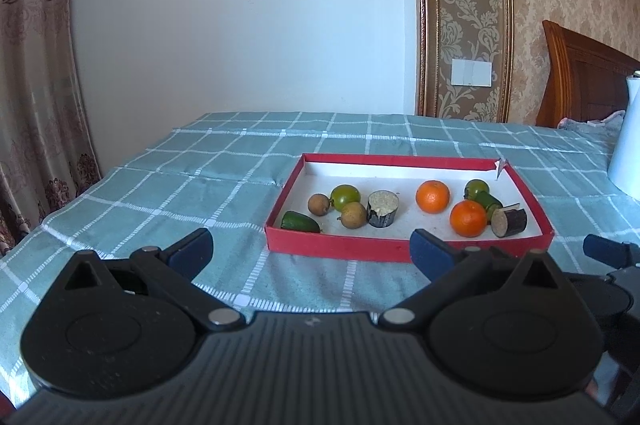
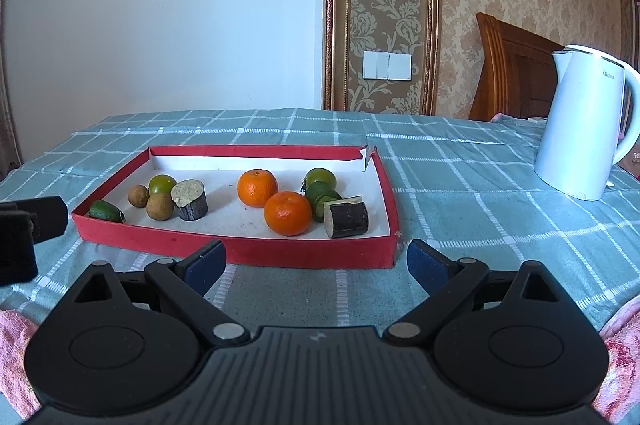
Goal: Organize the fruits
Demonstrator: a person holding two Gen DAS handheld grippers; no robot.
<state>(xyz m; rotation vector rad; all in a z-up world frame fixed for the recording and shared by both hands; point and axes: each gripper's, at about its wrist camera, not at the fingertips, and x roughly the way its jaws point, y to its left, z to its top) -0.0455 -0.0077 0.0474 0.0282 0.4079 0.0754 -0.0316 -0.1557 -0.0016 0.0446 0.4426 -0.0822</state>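
Note:
A shallow red tray [image 1: 340, 249] [image 2: 256, 251] sits on the checked tablecloth and holds the fruit. Two oranges [image 1: 433, 196] [image 2: 257, 188] lie right of centre. Left of them are a green round fruit [image 1: 345, 196] [image 2: 162, 184], two brown longans [image 1: 354, 215] [image 2: 160, 206], a small green fruit [image 1: 300, 222] [image 2: 105, 211] and a dark sugarcane piece [image 1: 383, 209] [image 2: 191, 200]. Another cane piece [image 1: 510, 222] [image 2: 347, 220] and green fruits [image 2: 320, 178] lie at the right end. My left gripper [image 1: 310, 251] and right gripper [image 2: 316, 261] hover open before the tray's near wall, both empty.
A white electric kettle [image 2: 580, 121] [image 1: 626, 137] stands on the cloth right of the tray. A wooden headboard [image 2: 516, 73] rises behind it. The cloth [image 1: 180, 185] left of the tray and a curtain [image 1: 36, 65] at far left border the table's edge.

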